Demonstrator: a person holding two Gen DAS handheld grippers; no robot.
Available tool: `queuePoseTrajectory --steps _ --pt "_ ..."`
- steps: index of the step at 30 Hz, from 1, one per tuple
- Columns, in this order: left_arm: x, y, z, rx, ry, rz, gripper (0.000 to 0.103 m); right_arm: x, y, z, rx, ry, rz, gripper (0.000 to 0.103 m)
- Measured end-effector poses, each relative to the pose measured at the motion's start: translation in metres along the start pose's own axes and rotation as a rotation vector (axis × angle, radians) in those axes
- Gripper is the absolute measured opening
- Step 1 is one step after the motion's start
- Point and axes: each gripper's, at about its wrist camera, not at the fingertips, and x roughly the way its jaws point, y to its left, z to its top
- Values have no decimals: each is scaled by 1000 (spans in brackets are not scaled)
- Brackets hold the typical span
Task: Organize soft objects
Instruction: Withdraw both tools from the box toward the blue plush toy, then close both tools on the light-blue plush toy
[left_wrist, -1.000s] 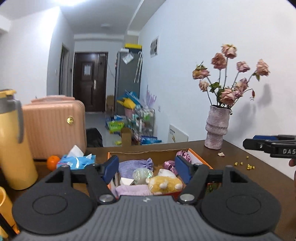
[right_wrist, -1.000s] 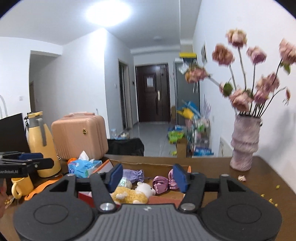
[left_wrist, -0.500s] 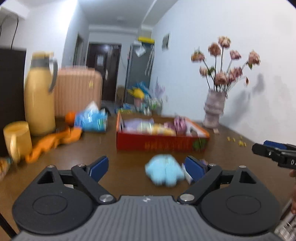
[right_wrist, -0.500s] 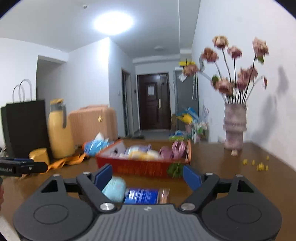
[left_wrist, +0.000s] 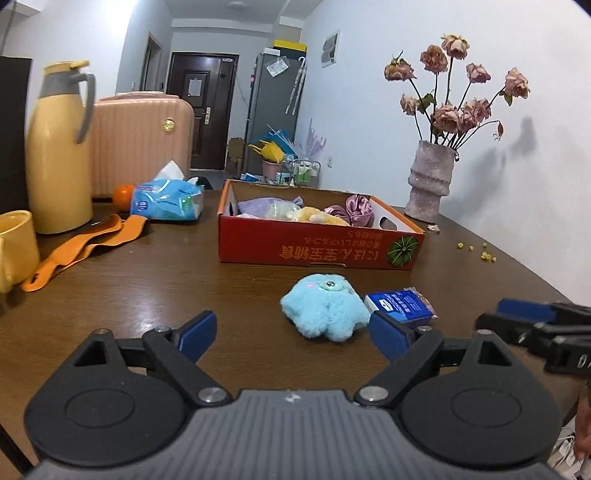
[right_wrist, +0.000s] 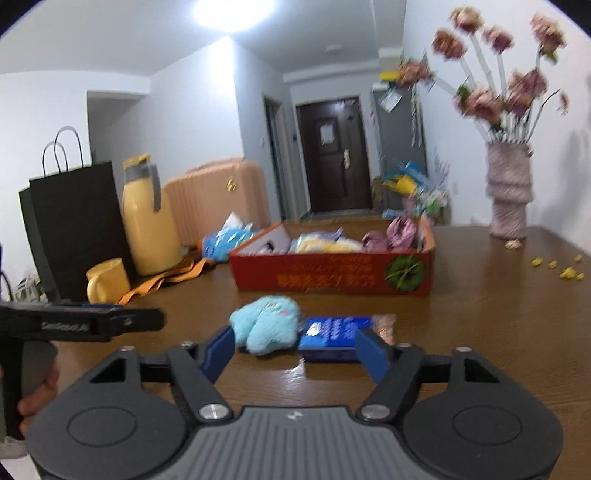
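A fluffy light-blue plush toy (left_wrist: 327, 310) (right_wrist: 266, 325) lies on the brown table in front of a red cardboard box (left_wrist: 317, 253) (right_wrist: 332, 278). The box holds a purple pouch, a yellow plush and a pink satin piece (left_wrist: 354, 208). A blue packet (left_wrist: 400, 304) (right_wrist: 334, 332) lies against the plush's right side. My left gripper (left_wrist: 291, 332) is open, low over the table, with the plush just beyond its fingertips. My right gripper (right_wrist: 295, 350) has its jaws closing; plush and packet lie just ahead of them, untouched.
At the left stand a yellow thermos (left_wrist: 55, 155), a yellow mug (left_wrist: 14, 247), an orange strap (left_wrist: 85, 247), a tissue pack (left_wrist: 166, 199) and an orange. A vase of dried roses (left_wrist: 430, 184) stands at the back right, with yellow crumbs (left_wrist: 480, 251) nearby. A black paper bag (right_wrist: 74, 221) stands far left.
Both grippers dropped from above the box and pulled back to table level. The blue plush and the packet now lie in front of them. The left jaws stand wider than before.
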Motion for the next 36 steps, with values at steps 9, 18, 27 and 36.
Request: queuePoseTrajectory --steps 9,18,27,36 --pt "70 19 8 -118 114 -106 73 81 -15 18 100 106 54 52" --pt "113 45 5 -242 142 -192 50 167 -16 30 152 212 116 42" --pt "125 63 2 -353 160 -275 40 192 -14 29 212 253 162 41" --pt "97 52 3 -339 107 -283 35 160 -5 26 250 231 181 38"
